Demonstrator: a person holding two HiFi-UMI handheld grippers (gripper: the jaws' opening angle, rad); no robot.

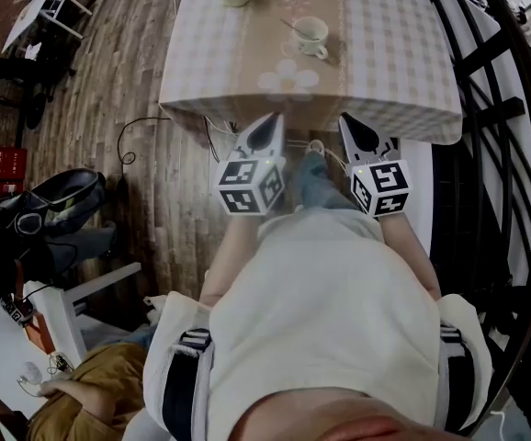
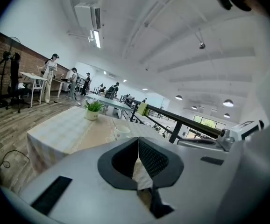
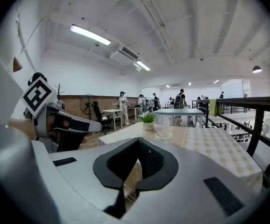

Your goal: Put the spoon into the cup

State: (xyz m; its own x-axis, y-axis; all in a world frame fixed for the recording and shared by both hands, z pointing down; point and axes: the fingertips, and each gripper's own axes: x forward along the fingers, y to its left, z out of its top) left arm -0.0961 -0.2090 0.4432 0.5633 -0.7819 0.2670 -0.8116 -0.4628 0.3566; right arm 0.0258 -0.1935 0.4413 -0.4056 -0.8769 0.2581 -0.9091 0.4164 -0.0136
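Two risks: I am judging both from the spoon (image 1: 292, 25) already leaning in the cup (image 1: 313, 35).
Risk one: a closed tip reaching in could be tipping the cup, or levering the spoon out by its overhanging handle.
Risk two: a tip could be snagging the cloth (image 1: 201, 81) and dragging the cup.
Left gripper (image 1: 273, 122): jaws are meeting, holding nothing, touching nothing.
Right gripper (image 1: 348, 122): jaws are likewise meeting, empty.
Position: I am holding both short of the table (image 1: 403, 72).
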